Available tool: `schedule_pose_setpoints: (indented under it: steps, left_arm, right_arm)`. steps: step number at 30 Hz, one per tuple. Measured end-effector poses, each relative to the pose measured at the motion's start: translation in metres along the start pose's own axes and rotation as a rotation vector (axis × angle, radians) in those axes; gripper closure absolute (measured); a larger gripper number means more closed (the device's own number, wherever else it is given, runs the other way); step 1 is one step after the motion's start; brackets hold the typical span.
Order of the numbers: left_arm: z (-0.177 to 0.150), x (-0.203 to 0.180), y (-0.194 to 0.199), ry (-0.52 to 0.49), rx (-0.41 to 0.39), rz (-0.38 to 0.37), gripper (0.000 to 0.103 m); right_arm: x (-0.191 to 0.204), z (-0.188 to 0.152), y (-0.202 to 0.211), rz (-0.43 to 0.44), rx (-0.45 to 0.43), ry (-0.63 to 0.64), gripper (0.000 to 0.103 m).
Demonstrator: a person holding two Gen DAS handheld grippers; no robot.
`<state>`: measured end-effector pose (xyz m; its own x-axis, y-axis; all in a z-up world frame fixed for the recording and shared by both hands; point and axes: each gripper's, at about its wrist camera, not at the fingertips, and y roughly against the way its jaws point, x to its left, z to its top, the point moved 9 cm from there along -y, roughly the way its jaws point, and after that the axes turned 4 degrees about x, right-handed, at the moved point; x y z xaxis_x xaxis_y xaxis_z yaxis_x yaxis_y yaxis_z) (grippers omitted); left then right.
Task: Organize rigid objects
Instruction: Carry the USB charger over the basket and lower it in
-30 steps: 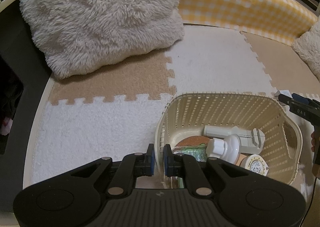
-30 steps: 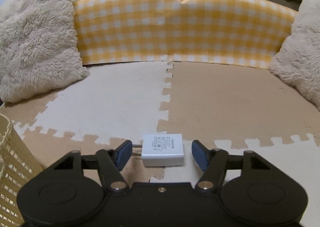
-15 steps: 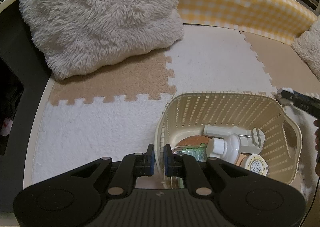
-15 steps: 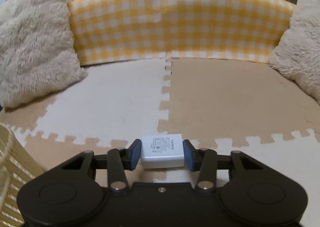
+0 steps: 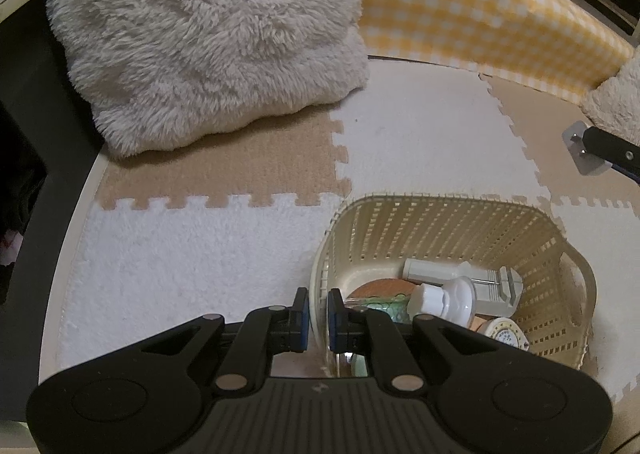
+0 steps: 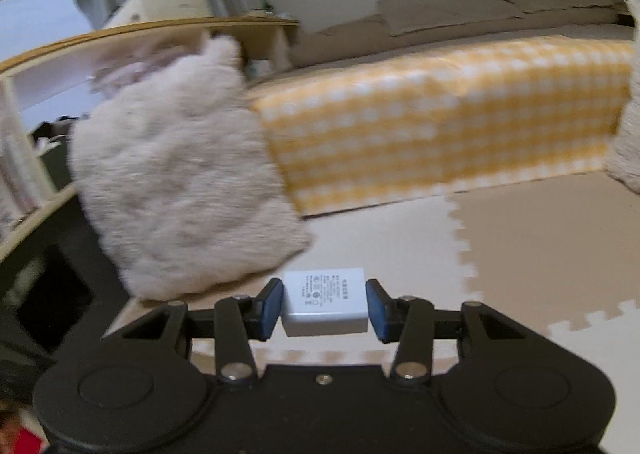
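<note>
A cream slatted basket stands on the foam mat and holds several items: a white bottle, a white tool, a green item and a round tin. My left gripper is shut on the basket's near-left rim. My right gripper is shut on a white power adapter and holds it lifted above the mat. In the left wrist view the adapter and a right fingertip show at the far right, beyond the basket.
A fluffy beige cushion lies at the back left, and it also shows in the right wrist view. A yellow checked bolster runs along the back. Another fluffy cushion sits at the right. The mat is white and tan puzzle tiles.
My right gripper closed on the adapter, lifted it off the mat and swung left and up. My left gripper stayed shut on the basket rim.
</note>
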<state>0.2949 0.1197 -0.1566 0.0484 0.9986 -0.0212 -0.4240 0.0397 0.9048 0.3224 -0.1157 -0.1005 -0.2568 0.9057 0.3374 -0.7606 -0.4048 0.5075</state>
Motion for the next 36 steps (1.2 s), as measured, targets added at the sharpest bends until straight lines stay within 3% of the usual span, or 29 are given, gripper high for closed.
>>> schedule_pose_setpoints:
  steps: [5, 11, 18, 22, 31, 36]
  left_arm:
    - [0.000, 0.001, 0.000, 0.017, -0.001, -0.015, 0.094]
    - [0.002, 0.003, 0.003, 0.030, -0.012, -0.023, 0.094]
    - [0.002, 0.004, 0.001, 0.043, -0.007, -0.040, 0.094]
    - [0.002, 0.005, 0.001, 0.051, -0.007, -0.049, 0.095]
    - [0.003, 0.006, 0.000, 0.057, -0.009, -0.051, 0.097]
    - [0.003, 0.006, 0.000, 0.057, -0.009, -0.049, 0.098]
  right_arm:
    - [0.052, -0.014, -0.002, 0.087, 0.071, 0.086, 0.057]
    - [0.097, -0.056, -0.026, 0.114, 0.245, 0.305, 0.057]
    - [0.120, -0.087, -0.056, 0.118, 0.386, 0.333, 0.057]
    - [0.123, -0.092, -0.073, 0.120, 0.433, 0.335, 0.057]
    - [0.125, -0.096, -0.095, 0.122, 0.448, 0.353, 0.056]
    - [0.130, -0.102, -0.094, 0.124, 0.460, 0.393, 0.041]
